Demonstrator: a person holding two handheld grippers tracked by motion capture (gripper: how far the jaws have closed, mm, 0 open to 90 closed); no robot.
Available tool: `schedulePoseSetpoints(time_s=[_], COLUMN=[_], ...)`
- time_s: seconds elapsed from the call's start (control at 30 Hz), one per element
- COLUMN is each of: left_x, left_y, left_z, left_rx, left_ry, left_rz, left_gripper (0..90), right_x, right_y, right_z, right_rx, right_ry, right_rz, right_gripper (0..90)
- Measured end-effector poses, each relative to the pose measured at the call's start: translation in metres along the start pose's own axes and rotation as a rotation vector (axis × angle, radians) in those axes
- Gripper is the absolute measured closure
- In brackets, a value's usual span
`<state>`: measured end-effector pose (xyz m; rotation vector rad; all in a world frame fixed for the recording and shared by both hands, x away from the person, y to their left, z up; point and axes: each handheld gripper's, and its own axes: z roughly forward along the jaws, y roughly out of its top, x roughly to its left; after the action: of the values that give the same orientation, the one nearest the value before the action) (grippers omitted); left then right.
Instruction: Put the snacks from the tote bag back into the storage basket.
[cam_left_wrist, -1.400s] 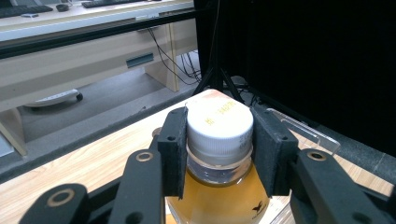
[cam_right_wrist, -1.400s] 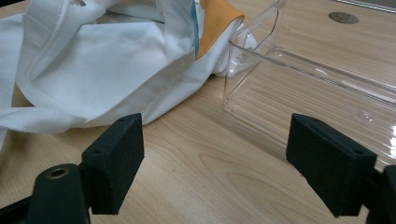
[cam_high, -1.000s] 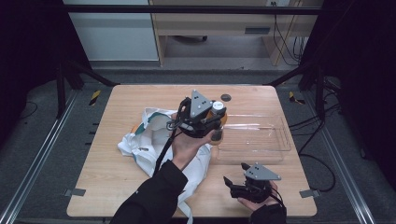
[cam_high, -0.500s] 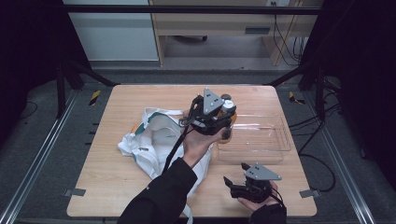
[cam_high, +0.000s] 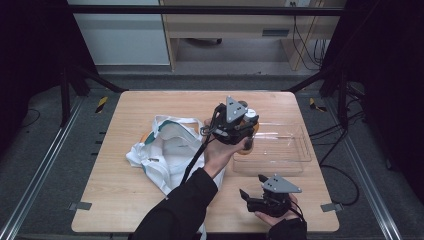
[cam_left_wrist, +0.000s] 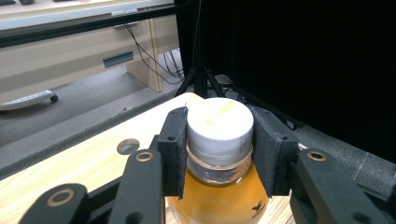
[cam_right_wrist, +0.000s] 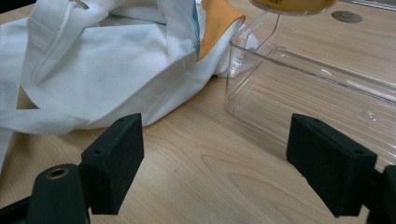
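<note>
Bottle (cam_left_wrist: 219, 172) of amber liquid with a white screw cap (cam_left_wrist: 219, 126) sits clamped in the left gripper (cam_left_wrist: 219, 149), whose black pads press on either side of the neck just under the cap, the jaws closed partway to that width. It looks fairly full, so I judge it heavy for its size, with smooth, rigid walls that could slip; the ridged cap and the shoulder below it give the surest hold, which is where the pads sit now. In the high view the left gripper (cam_high: 239, 131) hangs right of centre, carrying the bottle (cam_high: 246, 145) over the near-left corner of a clear plastic tray (cam_high: 295, 150). Left of the tray, in the middle of the wooden table (cam_high: 125, 210), lies a crumpled white cloth bag (cam_high: 165, 150) with an orange lining. At the lower right, the right gripper (cam_high: 260, 200) rests in the person's hand, and its own view shows the jaws spread wide with nothing between them, facing the tray (cam_right_wrist: 327, 93) and the bag (cam_right_wrist: 93, 79).
</note>
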<state>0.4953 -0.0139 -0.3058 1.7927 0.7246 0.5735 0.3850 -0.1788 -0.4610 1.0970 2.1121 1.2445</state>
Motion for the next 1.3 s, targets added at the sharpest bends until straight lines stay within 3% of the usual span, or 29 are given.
schedulePoseSetpoints(time_s=[0.57,1.3], left_x=[0.001,0.001], left_y=[-0.016,-0.041], left_z=[0.019,0.03], left_rx=[0.022,0.072], left_ry=[0.006,-0.001], left_rz=[-0.006,-0.009], left_gripper=[59.0,59.0], right_x=[0.0,0.0], right_y=[0.0,0.0], right_z=[0.0,0.0], right_rx=[-0.002,0.001], right_ry=[0.0,0.002], right_rz=[-0.001,-0.004], right_gripper=[19.5,19.6])
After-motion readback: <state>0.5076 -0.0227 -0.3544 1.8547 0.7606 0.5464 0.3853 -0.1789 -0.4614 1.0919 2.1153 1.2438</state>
